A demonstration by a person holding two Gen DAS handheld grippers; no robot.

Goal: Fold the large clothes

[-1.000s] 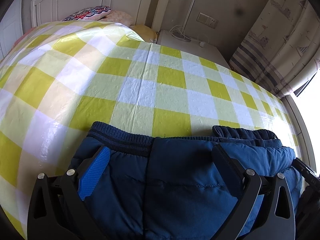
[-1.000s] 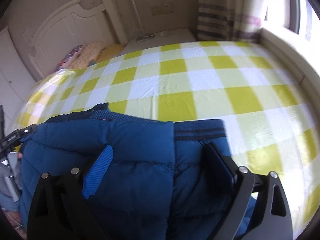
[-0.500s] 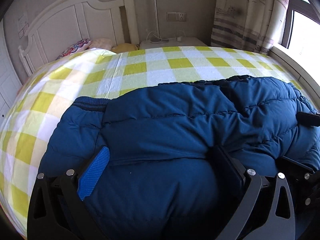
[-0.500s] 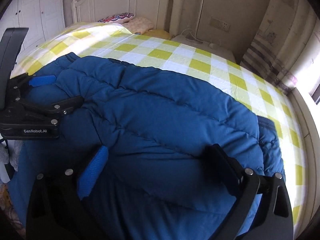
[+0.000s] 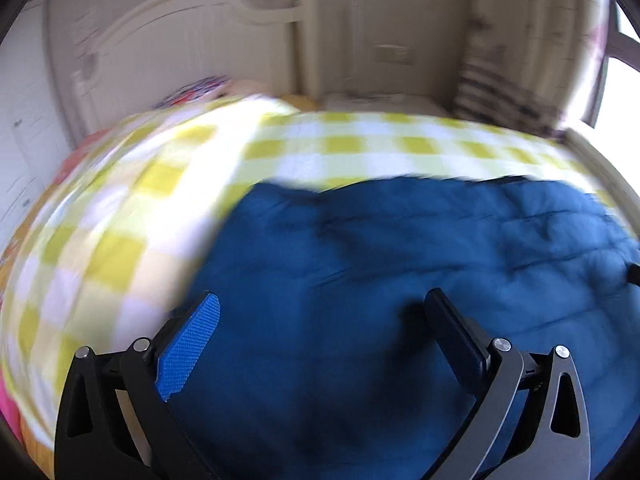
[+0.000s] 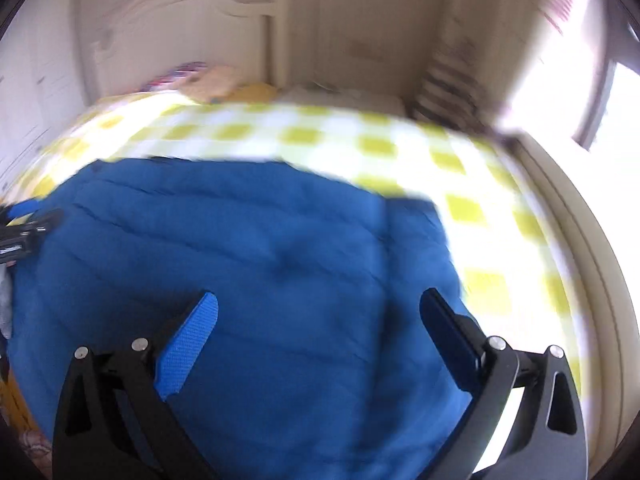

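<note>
A dark blue puffer jacket (image 5: 400, 260) lies in a broad padded heap on the yellow-and-white checked bed cover (image 5: 168, 184); both views are motion-blurred. My left gripper (image 5: 322, 300) hovers over the jacket's near left part, jaws wide open with nothing pressed between the pads. Over the jacket's (image 6: 240, 248) near right part my right gripper (image 6: 319, 296) is just as wide open and grips nothing. The left gripper (image 6: 28, 228) also shows at the left edge of the right wrist view.
A white headboard (image 5: 192, 32) and pillows (image 5: 200, 90) stand at the far end of the bed. A nightstand (image 5: 384, 102), a striped curtain (image 5: 500, 96) and a bright window (image 6: 600, 92) are at the far right. A pale bed frame (image 6: 580, 240) runs along the right side.
Both grippers have drawn back from the jacket's hem and swung sideways. More of the jacket now shows, lying spread on the bed, and the views have become blurred.
</note>
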